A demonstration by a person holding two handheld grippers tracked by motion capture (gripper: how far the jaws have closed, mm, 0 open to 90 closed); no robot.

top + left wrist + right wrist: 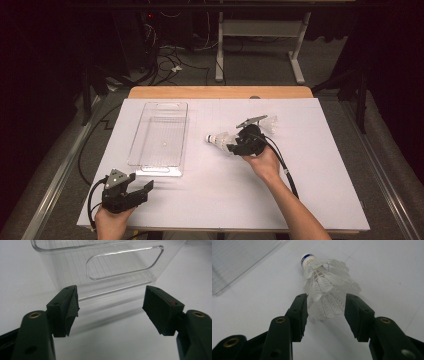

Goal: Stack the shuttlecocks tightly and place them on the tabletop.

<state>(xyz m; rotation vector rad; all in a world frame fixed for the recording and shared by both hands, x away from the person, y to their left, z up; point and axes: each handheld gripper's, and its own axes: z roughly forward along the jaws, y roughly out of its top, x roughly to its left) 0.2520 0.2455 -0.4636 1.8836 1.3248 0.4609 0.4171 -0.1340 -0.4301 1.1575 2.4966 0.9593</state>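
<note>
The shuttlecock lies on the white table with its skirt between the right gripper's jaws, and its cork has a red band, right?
Not quite: the band is blue, not red, as the right gripper view shows. The rest holds: the shuttlecock lies on the white table with its feathered skirt between the jaws of the right gripper.

A white sheet covers the wooden tabletop (220,92), beyond which grey carpet floor (260,65) carries a tangle of dark cables (165,62) and the white legs of another desk (297,55), while the room's edges sink into darkness.
</note>
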